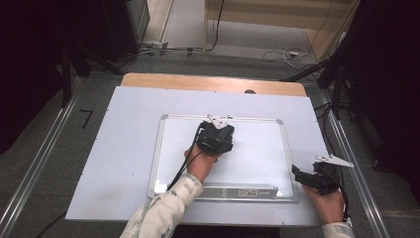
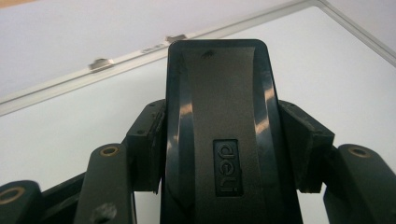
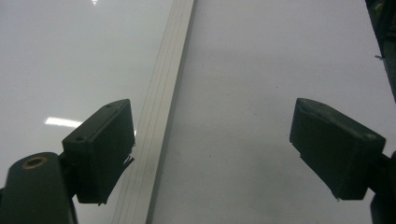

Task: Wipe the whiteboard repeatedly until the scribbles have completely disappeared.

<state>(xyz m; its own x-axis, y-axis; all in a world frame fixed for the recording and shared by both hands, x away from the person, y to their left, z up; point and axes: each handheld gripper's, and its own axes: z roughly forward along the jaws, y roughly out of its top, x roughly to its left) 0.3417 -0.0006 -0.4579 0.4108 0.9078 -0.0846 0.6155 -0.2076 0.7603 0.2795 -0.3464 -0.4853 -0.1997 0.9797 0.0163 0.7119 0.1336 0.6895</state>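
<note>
In the high view the left gripper (image 1: 216,133) is covering the black eraser it carries, and the eraser's (image 2: 219,135) lower end is being cut off by the frame in the left gripper view; there the pads are pressing on both its sides, over the whiteboard (image 1: 257,148) near the board's far frame. The right gripper (image 1: 311,174) is standing with jaws wide apart and nothing between them, straddling the whiteboard's right frame edge (image 3: 161,121). The left hand (image 1: 200,166) is reaching forward over the board's middle; the right hand (image 1: 329,203) is resting near the table's (image 1: 124,144) right corner.

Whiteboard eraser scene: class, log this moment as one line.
left gripper: shut on whiteboard eraser | right gripper: open | whiteboard: blank
</note>
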